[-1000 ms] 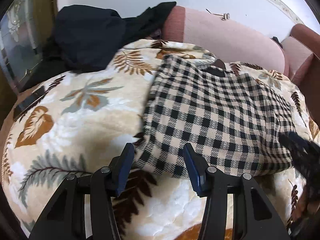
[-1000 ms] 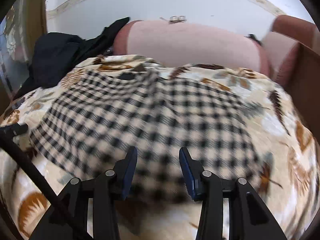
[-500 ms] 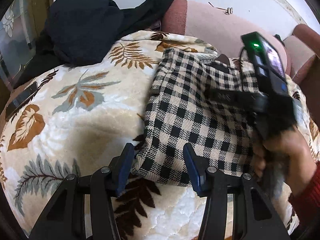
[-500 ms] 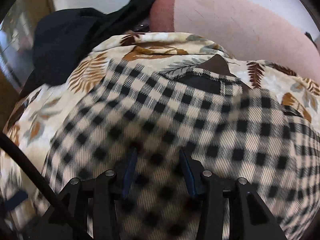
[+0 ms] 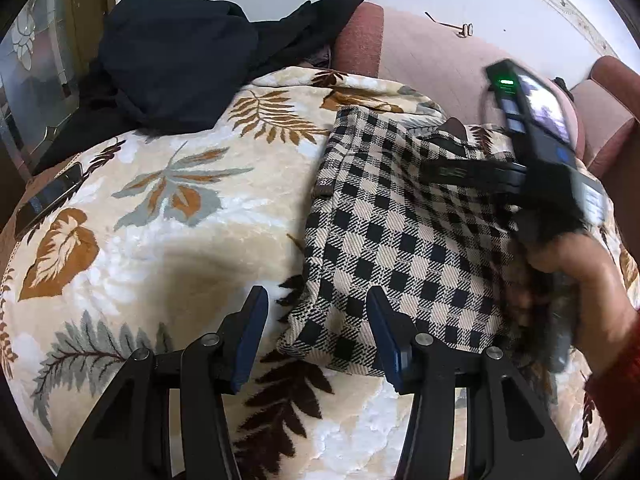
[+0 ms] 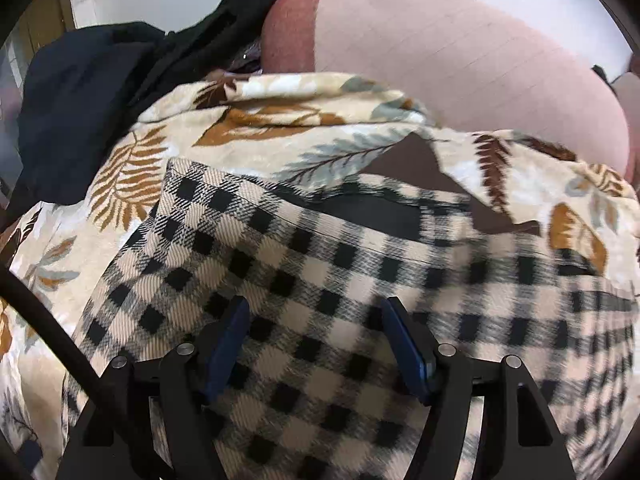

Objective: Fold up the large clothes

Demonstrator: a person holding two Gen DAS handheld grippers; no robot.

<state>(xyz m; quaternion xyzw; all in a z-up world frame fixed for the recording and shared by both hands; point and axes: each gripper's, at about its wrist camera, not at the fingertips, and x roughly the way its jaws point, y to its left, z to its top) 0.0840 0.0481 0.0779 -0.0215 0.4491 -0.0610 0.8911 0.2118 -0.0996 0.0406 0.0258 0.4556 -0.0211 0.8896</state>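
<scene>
A black-and-beige checked garment (image 5: 400,232) lies folded on a leaf-patterned blanket (image 5: 160,248). My left gripper (image 5: 318,334) hovers low over the garment's near left corner. Its jaws stand apart, one on each side of that corner, and do not press on it. In the right wrist view the checked garment (image 6: 320,280) fills the foreground, its dark collar at the far edge. My right gripper (image 6: 316,344) is just above the cloth with its jaws opening, and nothing is pinched between the pads. The right gripper's body (image 5: 536,120) and the hand (image 5: 580,264) holding it cover the garment's right side.
A heap of black clothes (image 5: 172,60) lies at the back left of the blanket. A pink sofa back (image 5: 432,64) rises behind, with a small metal object (image 5: 464,30) on top. A dark phone (image 5: 48,200) rests at the left edge. A black cable (image 6: 40,320) crosses the lower left.
The right gripper swept in over the garment toward its collar side and its jaws widened. The hand holding it came into the left wrist view. The left gripper stayed put.
</scene>
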